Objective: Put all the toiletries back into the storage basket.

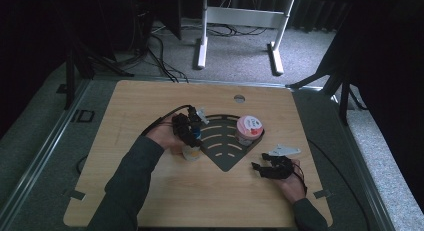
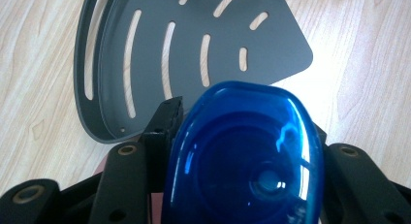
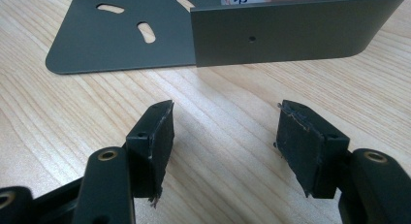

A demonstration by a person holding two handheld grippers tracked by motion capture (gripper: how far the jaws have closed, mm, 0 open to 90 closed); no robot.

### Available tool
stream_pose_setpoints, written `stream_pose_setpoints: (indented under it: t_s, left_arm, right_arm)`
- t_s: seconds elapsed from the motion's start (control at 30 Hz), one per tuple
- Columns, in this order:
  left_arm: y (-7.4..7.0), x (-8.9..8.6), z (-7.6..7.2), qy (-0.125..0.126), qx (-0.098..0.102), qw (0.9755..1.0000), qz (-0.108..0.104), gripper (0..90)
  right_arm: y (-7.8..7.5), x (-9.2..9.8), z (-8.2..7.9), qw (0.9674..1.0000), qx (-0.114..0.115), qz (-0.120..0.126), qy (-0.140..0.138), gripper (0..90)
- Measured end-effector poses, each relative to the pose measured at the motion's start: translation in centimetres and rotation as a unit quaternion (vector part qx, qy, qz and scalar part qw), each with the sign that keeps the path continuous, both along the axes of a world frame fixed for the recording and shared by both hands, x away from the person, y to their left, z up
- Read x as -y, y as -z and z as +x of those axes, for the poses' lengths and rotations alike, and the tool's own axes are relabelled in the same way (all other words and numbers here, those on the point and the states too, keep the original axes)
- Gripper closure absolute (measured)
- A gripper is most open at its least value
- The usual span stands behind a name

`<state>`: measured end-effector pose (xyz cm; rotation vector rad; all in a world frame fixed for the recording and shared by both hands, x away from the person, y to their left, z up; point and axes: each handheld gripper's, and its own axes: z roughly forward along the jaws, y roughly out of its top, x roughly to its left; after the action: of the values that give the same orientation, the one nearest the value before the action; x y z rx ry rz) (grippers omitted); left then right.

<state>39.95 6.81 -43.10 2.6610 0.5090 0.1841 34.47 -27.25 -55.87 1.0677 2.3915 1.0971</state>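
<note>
Blue-capped bottle on pale wooden table

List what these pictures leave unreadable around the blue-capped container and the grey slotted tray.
- Blue-capped container: its body in the left gripper view, hidden beneath its own cap.
- Pink-lidded tub: lid print too small in the high view; in the right gripper view, cut by the top edge behind the grey slotted metal tray.

A jar stands on the slotted tray; a bottle stands beside its left edge.
</note>
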Motion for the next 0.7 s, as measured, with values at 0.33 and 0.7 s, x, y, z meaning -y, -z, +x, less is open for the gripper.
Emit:
stream_pose_setpoints:
  t_s: [0.33, 0.7]
  left_arm:
    - [0.19, 0.09, -0.04, 0.003, -0.002, 0.9999, 0.012, 50.9]
    - [0.67, 0.42, -0.31, 0.013, -0.011, 0.9992, 0.036, 51.2]
  right_arm:
    - [0.0, -0.01, -0.02, 1.0, 0.0, 0.0, -0.002, 38.3]
    - [0.0, -0.02, -0.03, 1.0, 0.0, 0.0, -0.001, 38.2]
